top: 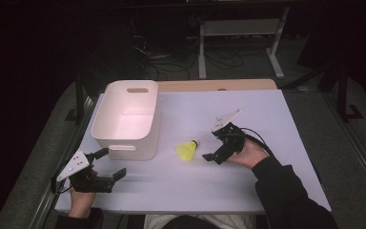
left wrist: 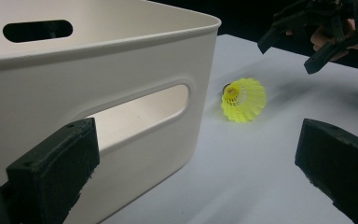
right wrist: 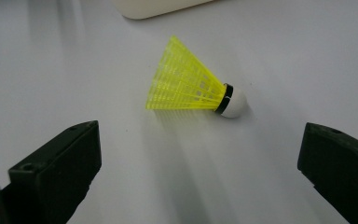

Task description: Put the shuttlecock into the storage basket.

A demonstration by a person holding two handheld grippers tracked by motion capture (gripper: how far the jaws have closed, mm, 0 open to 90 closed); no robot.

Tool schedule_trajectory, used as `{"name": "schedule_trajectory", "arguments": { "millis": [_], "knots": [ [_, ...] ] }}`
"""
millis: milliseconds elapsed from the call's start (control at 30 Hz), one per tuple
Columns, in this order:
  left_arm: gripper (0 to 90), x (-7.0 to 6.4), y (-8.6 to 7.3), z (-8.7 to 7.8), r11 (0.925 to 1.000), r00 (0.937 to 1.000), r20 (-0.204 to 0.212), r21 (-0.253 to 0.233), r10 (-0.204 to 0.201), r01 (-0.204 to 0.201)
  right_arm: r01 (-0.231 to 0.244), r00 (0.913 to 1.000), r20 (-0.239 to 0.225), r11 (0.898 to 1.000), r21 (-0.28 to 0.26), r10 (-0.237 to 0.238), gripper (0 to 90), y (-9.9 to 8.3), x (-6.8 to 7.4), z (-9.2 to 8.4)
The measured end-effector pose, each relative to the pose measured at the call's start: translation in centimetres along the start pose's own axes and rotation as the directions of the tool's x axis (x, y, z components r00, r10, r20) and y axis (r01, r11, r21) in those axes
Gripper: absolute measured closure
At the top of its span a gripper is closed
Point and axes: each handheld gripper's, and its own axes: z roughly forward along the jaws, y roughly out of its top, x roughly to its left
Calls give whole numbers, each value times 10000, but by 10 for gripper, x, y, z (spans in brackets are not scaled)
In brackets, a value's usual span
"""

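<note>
In the high view, a yellow shuttlecock [top: 187, 150] lies on its side on the white tabletop [top: 248, 191], about midway between the left and right edges and somewhat nearer the near edge than the far one. Its white cork tip points toward the far right. A white plastic bin [top: 106, 128] with cut-out handles stands just to its left, nearer the far left corner, apart from the shuttlecock. The right gripper [top: 213, 150] sits just to the right of the shuttlecock, held in the person's right hand [top: 250, 153], its jaws spread wide and not touching anything. The left gripper [top: 110, 164] is near the near left corner, just in front of the bin's near wall, held in the left hand [top: 82, 198], its jaws also wide apart with nothing between them.

In the left gripper view, the two black jaws stand far apart at the bottom corners. The bin [left wrist: 121, 70] rises close on the left, its handle slot facing the camera. The shuttlecock [left wrist: 243, 100] lies beyond, just past the bin's corner, its open skirt turned toward the camera. The right gripper [left wrist: 292, 50] hovers above the tabletop [left wrist: 242, 177] at upper right.

In the right gripper view, the jaws are wide, and the shuttlecock [right wrist: 193, 87] lies ahead between their lines, untouched, cork to the right. A bottom edge of the bin [right wrist: 158, 7] shows at the top.
</note>
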Motion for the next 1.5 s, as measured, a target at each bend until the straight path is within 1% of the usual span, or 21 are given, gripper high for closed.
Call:
{"name": "schedule_trajectory", "arguments": {
  "millis": [167,267,333,433,467,567,600,633,767,800,900,1100,1133,1167,1233,1300,1333,1367,1500],
  "knots": [
    [0,0,0,0,10000,10000,12,1,4,-4,204,9996,-182,9998,26,-204,73,1,1,3],
    [0,0,0,0,10000,10000,17,0,10,-10,321,9989,-338,9995,56,-319,123,2,1,4],
    [0,0,0,0,10000,10000,6,-20,-9,9,376,9984,-413,9993,50,-374,135,2,1,4],
    [0,0,0,0,10000,10000,8,-20,-9,9,380,9982,-472,9992,104,-374,151,3,1,5],
    [0,0,0,0,10000,10000,11,-15,-4,4,412,9975,-578,9990,158,-402,179,3,2,6],
    [0,0,0,0,10000,10000,11,-15,-2,2,508,9964,-696,9984,231,-490,222,4,2,8],
    [0,0,0,0,10000,10000,11,-15,-2,2,508,9964,-696,9984,231,-490,222,4,2,8],
    [0,0,0,0,10000,10000,25,-27,-3,3,572,9951,-815,9981,225,-551,259,5,3,9],
    [0,0,0,0,10000,10000,30,-22,-1,1,867,9920,-957,9956,364,-828,341,6,6,12],
    [0,0,0,0,10000,10000,32,-25,0,0,976,9910,-955,9944,414,-933,358,7,7,13],
    [0,0,0,0,10000,10000,39,-25,5,-5,1082,9902,-940,9928,510,-1031,421,8,9,16],
    [0,0,0,0,10000,10000,36,-24,8,-7,1216,9875,-1104,9897,760,-1128,585,7,9,19],
    [0,0,0,0,10000,10000,36,-24,8,-7,1216,9875,-1104,9897,760,-1128,585,7,9,19],
    [0,0,0,0,10000,10000,40,-26,11,-11,1209,9865,-1213,9892,829,-1104,636,7,8,19],
    [0,0,0,0,10000,10000,33,-22,10,-10,1207,9855,-1302,9888,875,-1088,698,7,8,19],
    [0,0,0,-1,10000,10000,33,-28,9,-8,1233,9851,-1321,9878,953,-1103,751,7,7,21],
    [0,0,0,-1,10000,10000,33,-28,9,-8,1233,9851,-1321,9878,953,-1103,751,7,7,21],
    [0,0,0,-1,10000,10000,35,-29,15,-15,1286,9846,-1320,9862,1040,-1144,801,7,8,22],
    [0,0,0,-1,10000,10000,39,-32,13,-13,1335,9839,-1352,9839,1187,-1172,852,8,8,26]
  ]
}}
